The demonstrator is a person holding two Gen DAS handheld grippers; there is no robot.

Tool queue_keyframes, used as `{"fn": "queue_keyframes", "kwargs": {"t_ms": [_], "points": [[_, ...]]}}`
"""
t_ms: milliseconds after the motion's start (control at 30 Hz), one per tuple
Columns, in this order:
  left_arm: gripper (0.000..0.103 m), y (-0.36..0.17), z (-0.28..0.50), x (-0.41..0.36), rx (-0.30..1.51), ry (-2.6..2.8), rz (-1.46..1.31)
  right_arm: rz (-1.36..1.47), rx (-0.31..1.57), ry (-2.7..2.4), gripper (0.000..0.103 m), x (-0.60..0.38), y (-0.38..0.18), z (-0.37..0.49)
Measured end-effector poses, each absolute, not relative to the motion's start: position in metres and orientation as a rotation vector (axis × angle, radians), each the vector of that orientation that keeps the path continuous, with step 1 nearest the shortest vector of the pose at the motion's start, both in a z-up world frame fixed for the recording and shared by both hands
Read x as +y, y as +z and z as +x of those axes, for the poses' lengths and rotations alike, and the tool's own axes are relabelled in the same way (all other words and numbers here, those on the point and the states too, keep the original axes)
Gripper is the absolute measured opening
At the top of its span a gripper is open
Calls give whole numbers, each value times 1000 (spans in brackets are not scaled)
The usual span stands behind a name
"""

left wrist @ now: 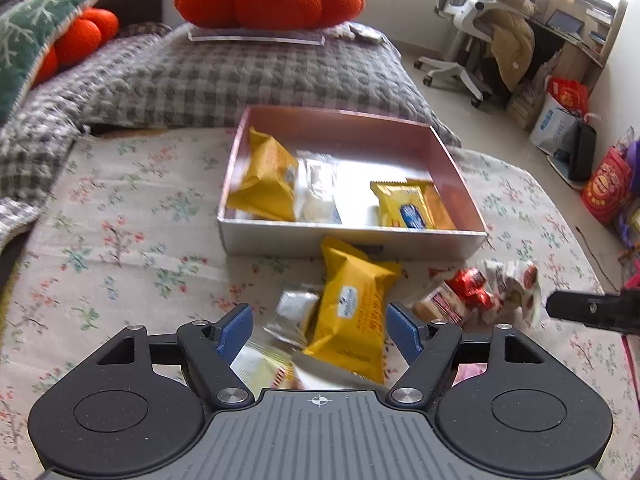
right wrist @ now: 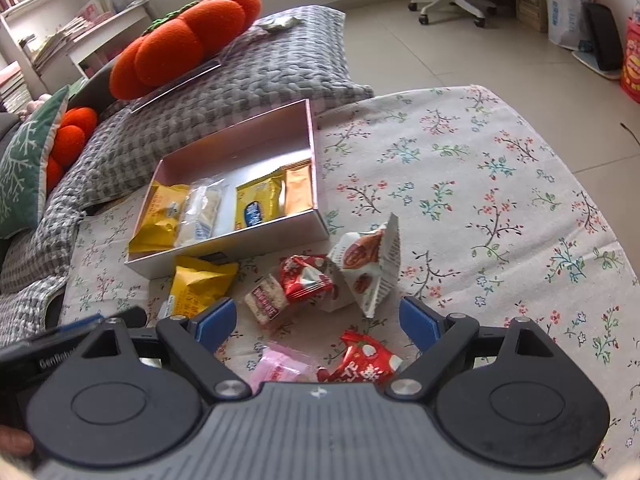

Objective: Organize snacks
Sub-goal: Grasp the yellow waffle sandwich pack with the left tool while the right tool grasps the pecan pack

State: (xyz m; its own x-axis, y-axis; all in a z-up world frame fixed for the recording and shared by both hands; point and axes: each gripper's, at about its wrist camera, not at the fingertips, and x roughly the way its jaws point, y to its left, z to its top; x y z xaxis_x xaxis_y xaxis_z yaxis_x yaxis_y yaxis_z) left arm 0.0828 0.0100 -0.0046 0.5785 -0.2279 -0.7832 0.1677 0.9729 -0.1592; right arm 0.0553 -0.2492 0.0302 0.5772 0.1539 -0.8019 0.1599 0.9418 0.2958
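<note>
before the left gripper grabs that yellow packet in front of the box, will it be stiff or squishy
Probably squishy: the yellow packet looks puffed like a sealed pillow bag, so it may dent between the open left gripper pads. Likely light for its size. The glossy wrapper could slip. It leans on the box wall, so a push may slide it flat.

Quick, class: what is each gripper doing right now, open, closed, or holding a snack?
Left gripper: jaws open, holding nothing, either side of the yellow snack pack.
Right gripper: jaws open, empty, above the loose snacks.
</note>
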Motion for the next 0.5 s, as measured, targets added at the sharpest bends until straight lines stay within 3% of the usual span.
{"fn": "queue_keyframes", "kwargs": {"t_ms": [500], "points": [[78, -26, 96, 4, 966, -251, -107, 383, 978, -106, 81, -267, 11, 67]]}}
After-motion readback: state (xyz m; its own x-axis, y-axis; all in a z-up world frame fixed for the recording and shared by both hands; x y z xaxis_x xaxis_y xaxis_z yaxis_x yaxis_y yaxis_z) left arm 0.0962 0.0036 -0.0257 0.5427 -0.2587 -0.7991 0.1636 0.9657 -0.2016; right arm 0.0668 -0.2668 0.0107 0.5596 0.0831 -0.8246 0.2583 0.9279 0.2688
